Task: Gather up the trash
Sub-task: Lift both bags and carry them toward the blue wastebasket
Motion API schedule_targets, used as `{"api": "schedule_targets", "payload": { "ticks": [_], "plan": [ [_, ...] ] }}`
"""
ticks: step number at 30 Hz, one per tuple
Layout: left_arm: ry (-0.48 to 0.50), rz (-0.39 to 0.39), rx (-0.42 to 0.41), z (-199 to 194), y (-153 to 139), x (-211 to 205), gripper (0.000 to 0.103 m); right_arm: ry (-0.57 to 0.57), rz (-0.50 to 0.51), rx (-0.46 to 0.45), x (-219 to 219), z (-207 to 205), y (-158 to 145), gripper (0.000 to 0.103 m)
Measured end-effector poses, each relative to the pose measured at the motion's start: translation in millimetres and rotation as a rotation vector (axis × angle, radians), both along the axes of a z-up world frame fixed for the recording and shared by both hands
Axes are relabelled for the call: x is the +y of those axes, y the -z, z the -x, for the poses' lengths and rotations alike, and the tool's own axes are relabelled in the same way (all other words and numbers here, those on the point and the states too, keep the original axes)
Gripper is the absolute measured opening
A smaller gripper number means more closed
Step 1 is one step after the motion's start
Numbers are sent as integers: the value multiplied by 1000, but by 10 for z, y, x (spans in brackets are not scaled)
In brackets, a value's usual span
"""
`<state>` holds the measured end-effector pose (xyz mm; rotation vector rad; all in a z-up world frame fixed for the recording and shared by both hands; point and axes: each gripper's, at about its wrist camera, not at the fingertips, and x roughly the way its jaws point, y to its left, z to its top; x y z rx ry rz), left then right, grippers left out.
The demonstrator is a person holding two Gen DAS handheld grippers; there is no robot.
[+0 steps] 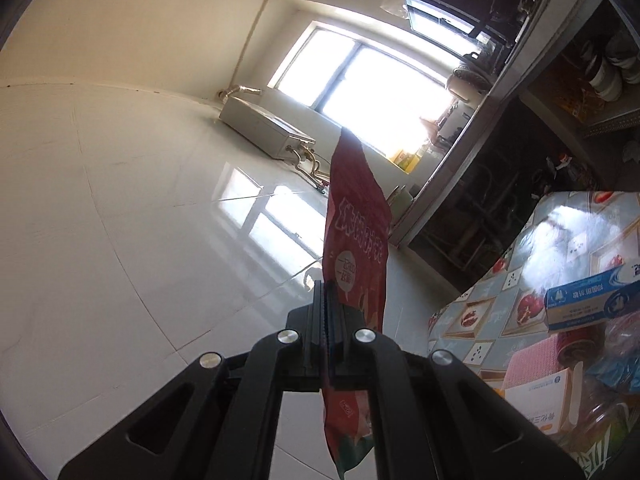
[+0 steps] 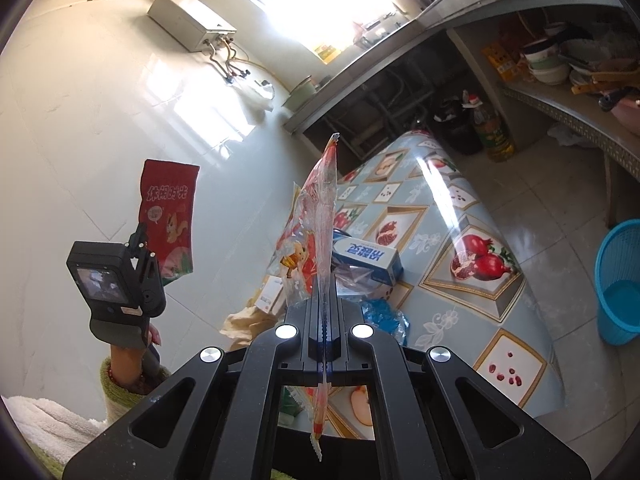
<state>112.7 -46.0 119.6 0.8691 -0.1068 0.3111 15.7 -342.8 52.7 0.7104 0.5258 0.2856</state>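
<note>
Holding trash in both hands, the person has each piece lifted off the table [image 2: 472, 208]. The left gripper [image 1: 326, 300] is clamped on a red bag [image 1: 356, 220], which stands up from the jaws and hangs below them too; the right wrist view shows that bag [image 2: 170, 216] raised in front of the tiled wall. The right gripper [image 2: 326, 300] is pinched together on a clear wrapper [image 2: 316, 224] printed in orange, gripped edge-on so only a thin strip sits between the pads.

That thin hold looks like the main risk: slick film caught near its edge could slip out during a swing toward the blue bin [image 2: 620, 280], which stands on the floor to the right, well apart from both grippers. The long free end of the wrapper could also catch the bin rim and drape over it instead of dropping in. The red bag is limp and top-heavy, so it may fold over the left camera or brush the clutter on the table, a blue box [image 2: 368, 258] and blue plastic [image 2: 384, 316] among it, and drag something off. Releasing either piece too high might let it flutter past the bin.
</note>
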Motion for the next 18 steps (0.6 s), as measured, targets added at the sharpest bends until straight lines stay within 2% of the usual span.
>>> {"api": "schedule_targets", "payload": {
  "ticks": [6,10,18],
  "plan": [
    [132,139,34,163,-308,-170,1,30,8,-23,-75,105,-65,0],
    [260,244,123,206,-496,-336,1,74,10,-47,-183,231,-115,0],
    [499,364,333,160,-656,-863,0,193,2,-70,-492,531,-112,0]
  ]
}}
